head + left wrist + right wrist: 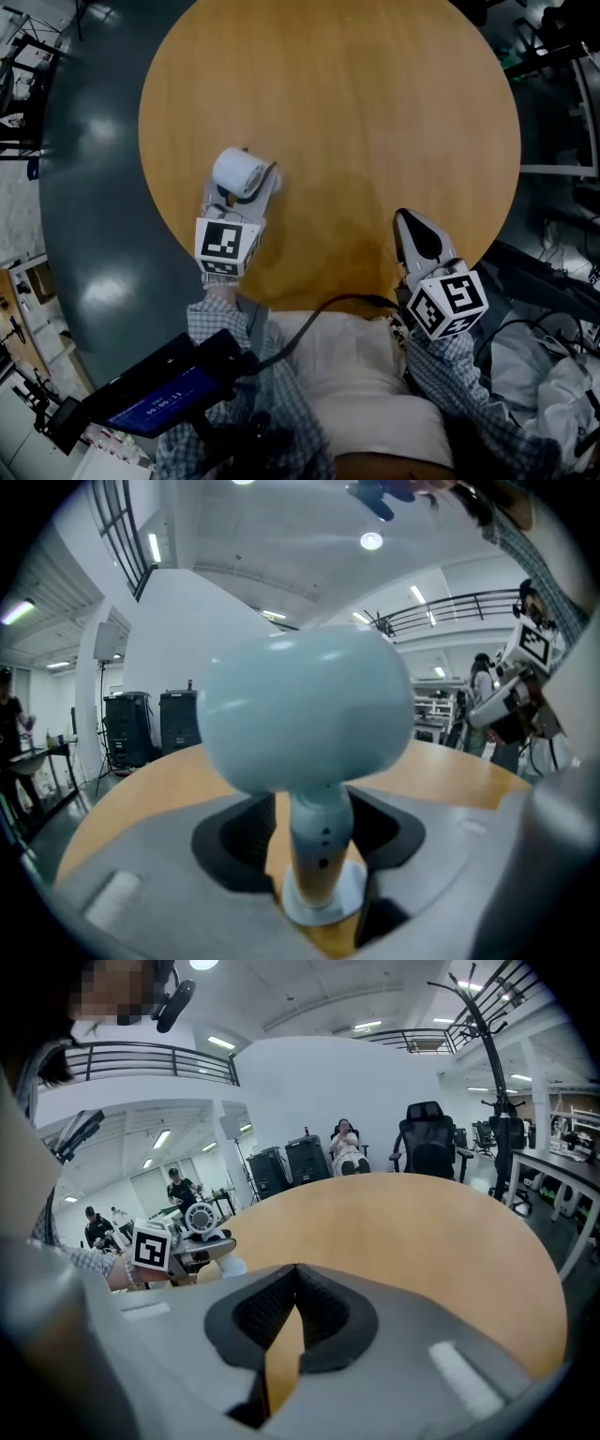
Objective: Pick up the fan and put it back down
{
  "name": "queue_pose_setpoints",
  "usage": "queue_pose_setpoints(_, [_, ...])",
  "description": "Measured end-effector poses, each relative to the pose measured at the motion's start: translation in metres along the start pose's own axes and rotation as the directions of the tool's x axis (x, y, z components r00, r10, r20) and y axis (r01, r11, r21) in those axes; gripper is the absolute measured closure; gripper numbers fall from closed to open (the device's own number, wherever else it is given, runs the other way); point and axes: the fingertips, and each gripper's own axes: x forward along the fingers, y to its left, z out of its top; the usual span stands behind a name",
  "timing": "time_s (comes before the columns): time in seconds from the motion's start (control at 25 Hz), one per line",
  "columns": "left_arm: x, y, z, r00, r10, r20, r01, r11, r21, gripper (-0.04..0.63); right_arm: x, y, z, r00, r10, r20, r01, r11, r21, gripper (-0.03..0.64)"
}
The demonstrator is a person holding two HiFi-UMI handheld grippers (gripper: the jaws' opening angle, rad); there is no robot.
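A small pale-blue fan [239, 173] stands upright on its round base on the round wooden table [375, 112], near the left edge. My left gripper [246, 192] is at the fan, open, its jaws on either side of the stem [319, 841] with a small gap. The fan's round head [305, 710] fills the left gripper view. My right gripper [412, 230] rests low over the table's near edge, shut and holding nothing, its black pads [319, 1312] meeting at the tip. In the right gripper view the fan [199, 1218] shows far left.
A black device with a blue screen [159, 398] hangs at the person's waist, with a cable running from it. Dark floor surrounds the table. Beyond the far edge are an office chair [429, 1152], a coat stand [487, 1044] and a seated person [349, 1157].
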Motion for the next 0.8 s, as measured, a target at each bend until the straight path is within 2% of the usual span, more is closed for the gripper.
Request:
queue_pose_setpoints(0.28, [-0.017, 0.0, -0.013, 0.999, 0.024, -0.038, -0.025, 0.999, -0.029, 0.376, 0.006, 0.014, 0.001, 0.999, 0.036, -0.01, -0.036, 0.999, -0.018, 0.614])
queue_pose_setpoints(0.48, [-0.032, -0.004, -0.016, 0.999, 0.039, -0.033, -0.041, 0.997, -0.059, 0.377, 0.008, 0.022, 0.005, 0.998, 0.062, -0.008, -0.063, 0.998, -0.032, 0.614])
queue_pose_setpoints(0.64, [-0.038, -0.006, -0.008, 0.997, 0.073, -0.035, -0.075, 0.996, -0.055, 0.378, 0.012, 0.021, 0.019, 0.995, 0.094, 0.012, -0.093, 0.995, -0.043, 0.614])
queue_pose_setpoints(0.8, [-0.064, 0.002, -0.005, 0.994, 0.106, -0.016, -0.107, 0.992, -0.062, 0.403, 0.013, 0.036, 0.027, 0.992, 0.119, 0.038, -0.116, 0.991, -0.059, 0.614])
